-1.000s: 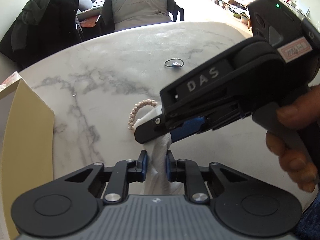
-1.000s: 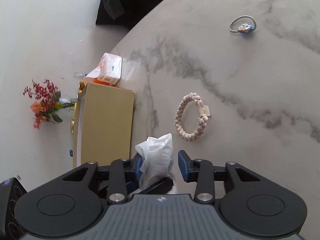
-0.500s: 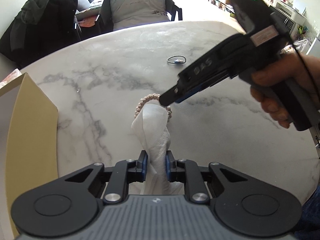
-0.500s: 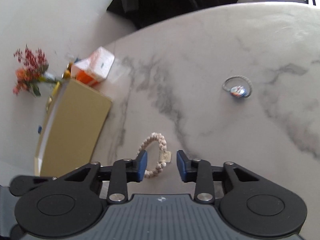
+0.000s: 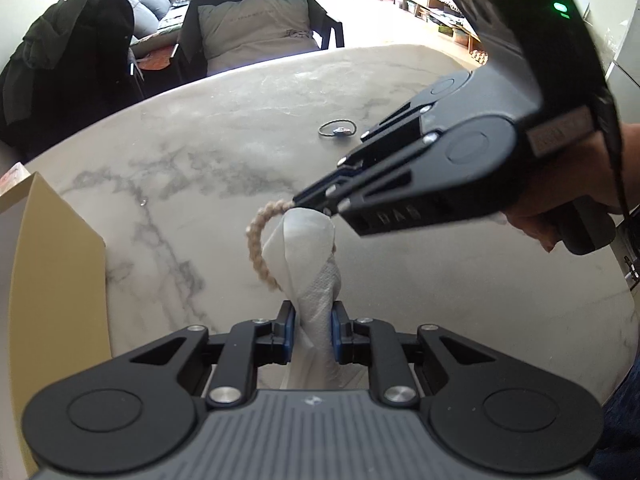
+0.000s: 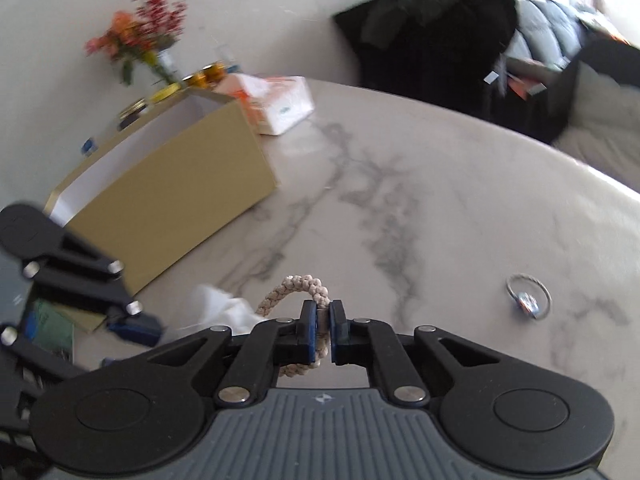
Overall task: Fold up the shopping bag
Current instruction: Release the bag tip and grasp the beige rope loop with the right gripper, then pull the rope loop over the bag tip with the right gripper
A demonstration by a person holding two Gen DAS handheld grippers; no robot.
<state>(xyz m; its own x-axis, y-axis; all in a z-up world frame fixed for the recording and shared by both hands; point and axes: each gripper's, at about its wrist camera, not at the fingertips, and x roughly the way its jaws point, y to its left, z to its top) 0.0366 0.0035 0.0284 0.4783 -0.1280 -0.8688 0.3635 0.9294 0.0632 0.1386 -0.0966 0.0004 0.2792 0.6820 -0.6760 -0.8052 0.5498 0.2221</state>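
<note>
A gold box point(image 5: 56, 280) stands at the left of the marble tabletop point(image 5: 200, 160). The left gripper point(image 5: 312, 322) has its fingers squeezed on the white crumpled bag point(image 5: 308, 256), holding it up. The right gripper point(image 6: 322, 322) has just closed its fingers, pinching the braided rope loop point(image 6: 298, 286). A small ring point(image 6: 528, 298) lies far right.

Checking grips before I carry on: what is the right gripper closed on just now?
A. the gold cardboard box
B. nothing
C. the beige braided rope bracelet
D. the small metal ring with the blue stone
C: in the right wrist view the right gripper, whose jaws have just been closing, pinches the beige braided rope bracelet, while the left gripper holds the white crumpled tissue-like bag.
</note>
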